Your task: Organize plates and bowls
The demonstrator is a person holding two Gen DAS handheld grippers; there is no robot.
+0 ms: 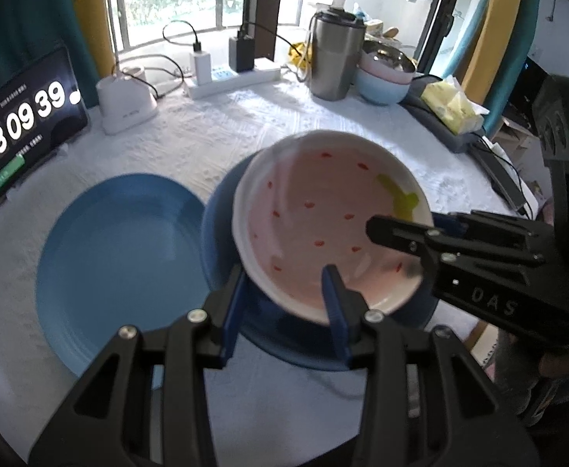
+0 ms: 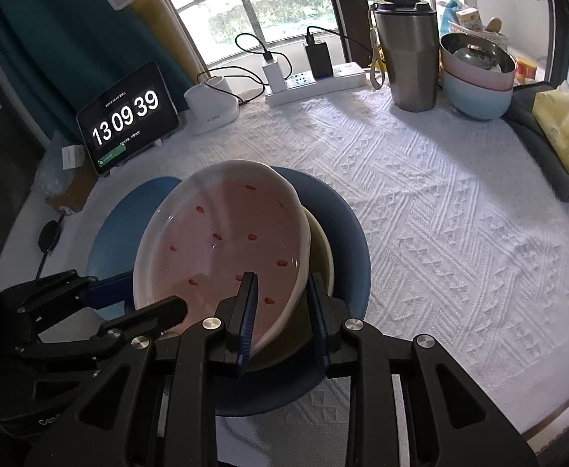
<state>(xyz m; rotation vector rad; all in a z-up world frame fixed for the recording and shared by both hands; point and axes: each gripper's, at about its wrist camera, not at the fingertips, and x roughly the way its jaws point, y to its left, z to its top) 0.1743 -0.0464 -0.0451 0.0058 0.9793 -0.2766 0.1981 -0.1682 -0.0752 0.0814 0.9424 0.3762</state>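
Observation:
A pink strawberry-pattern plate point(image 1: 323, 218) point(image 2: 226, 249) with a white rim sits tilted over a dark blue plate point(image 1: 222, 241) point(image 2: 342, 229). An olive dish point(image 2: 319, 249) shows under its right side. My left gripper point(image 1: 284, 295) straddles the pink plate's near rim, one pad inside, one outside, jaws still apart. My right gripper point(image 2: 282, 295) likewise straddles the rim on its side, jaws apart; it also shows in the left wrist view point(image 1: 408, 225). A light blue plate point(image 1: 117, 257) point(image 2: 125, 218) lies flat to the left.
Stacked pink and blue bowls point(image 2: 478, 78) with a steel bowl on top stand at the back right beside a steel tumbler point(image 2: 408, 58). A clock tablet point(image 2: 126, 116), white container point(image 2: 210, 109), power strip point(image 2: 315, 81) and tissue pack point(image 2: 564, 128) line the table edges.

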